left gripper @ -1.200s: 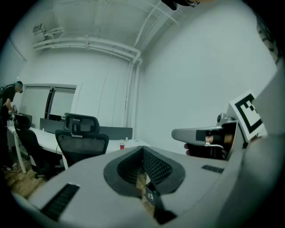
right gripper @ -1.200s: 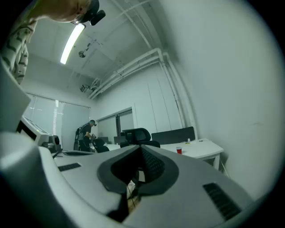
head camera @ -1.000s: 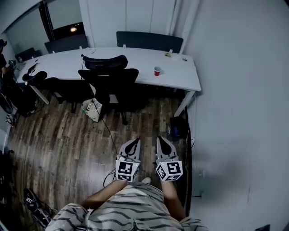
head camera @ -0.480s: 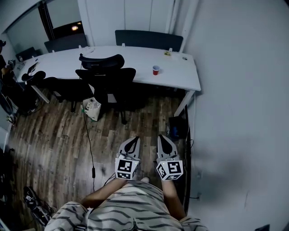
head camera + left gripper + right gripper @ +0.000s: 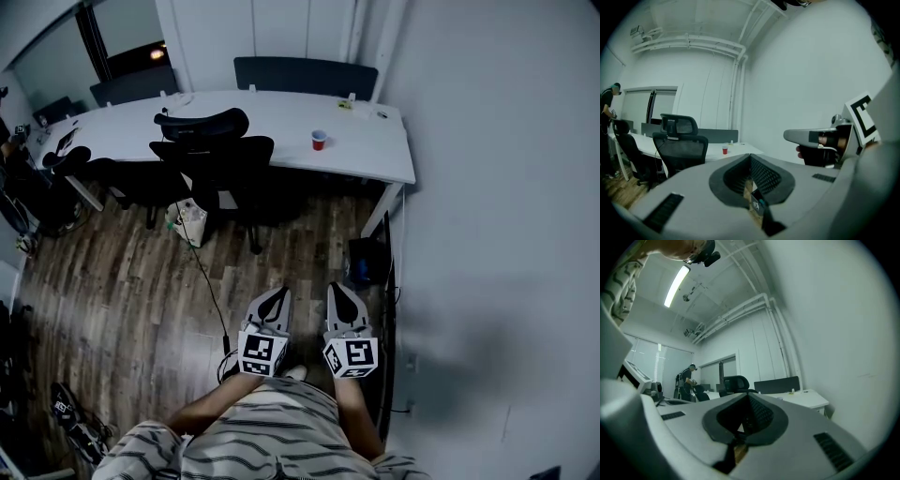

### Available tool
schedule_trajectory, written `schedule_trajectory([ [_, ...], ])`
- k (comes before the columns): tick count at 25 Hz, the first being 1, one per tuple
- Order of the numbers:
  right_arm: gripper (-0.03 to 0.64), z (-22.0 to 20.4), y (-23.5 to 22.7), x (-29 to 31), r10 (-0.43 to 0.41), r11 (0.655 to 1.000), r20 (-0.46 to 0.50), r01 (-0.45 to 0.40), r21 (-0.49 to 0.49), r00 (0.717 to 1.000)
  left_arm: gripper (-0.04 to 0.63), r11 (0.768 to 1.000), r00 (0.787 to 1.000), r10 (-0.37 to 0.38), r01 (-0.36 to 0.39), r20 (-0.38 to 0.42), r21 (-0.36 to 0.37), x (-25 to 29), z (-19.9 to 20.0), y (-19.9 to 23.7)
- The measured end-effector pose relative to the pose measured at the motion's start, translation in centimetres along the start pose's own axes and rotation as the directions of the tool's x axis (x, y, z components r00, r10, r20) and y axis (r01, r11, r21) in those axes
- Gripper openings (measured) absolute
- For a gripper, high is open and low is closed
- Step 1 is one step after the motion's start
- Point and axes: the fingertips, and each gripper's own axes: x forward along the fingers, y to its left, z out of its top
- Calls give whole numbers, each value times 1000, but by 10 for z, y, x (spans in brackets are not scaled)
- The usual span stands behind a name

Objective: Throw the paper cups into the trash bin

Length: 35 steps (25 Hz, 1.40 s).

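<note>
A red paper cup (image 5: 319, 140) stands alone on the long white desk (image 5: 375, 164), far ahead of me; the left gripper view shows the cup (image 5: 724, 150) small and distant. My left gripper (image 5: 278, 292) and right gripper (image 5: 338, 288) are held side by side close to my body, above the wood floor. Both are shut with nothing between the jaws. A dark bin (image 5: 366, 265) with something blue in it sits on the floor by the desk's right leg, near the wall. In the left gripper view my right gripper (image 5: 820, 138) shows at the right.
Two black office chairs (image 5: 214, 155) stand at the desk's near side, left of the cup. A white bag (image 5: 186, 223) and a cable (image 5: 208, 291) lie on the floor. The white wall (image 5: 487, 234) runs along my right. A person (image 5: 688, 378) stands far left.
The desk and cup have slid slightly left and up in the head view as I walk. Both grippers stay shut in front of my body.
</note>
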Motion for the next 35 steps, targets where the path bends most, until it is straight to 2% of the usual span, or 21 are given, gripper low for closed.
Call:
schedule_trajectory([
  [6, 18, -11, -9, 0, -12, 1000, -15, 12, 10, 1000, 23, 1000, 1000, 21, -21, -13, -5, 7, -7, 4],
  [17, 18, -5, -39, 49, 5, 1000, -20, -5, -20, 1000, 23, 1000, 1000, -12, 12, 5, -1, 63, 2, 12],
  [28, 18, -14, -88, 138, -19, 1000, -53, 18, -25, 998, 24, 999, 999, -36, 36, -13, -20, 160, 5, 54],
  [35, 18, 4, -119, 215, -35, 999, -57, 33, -25, 998, 23, 999, 998, -54, 54, -16, 0, 231, 36, 93],
])
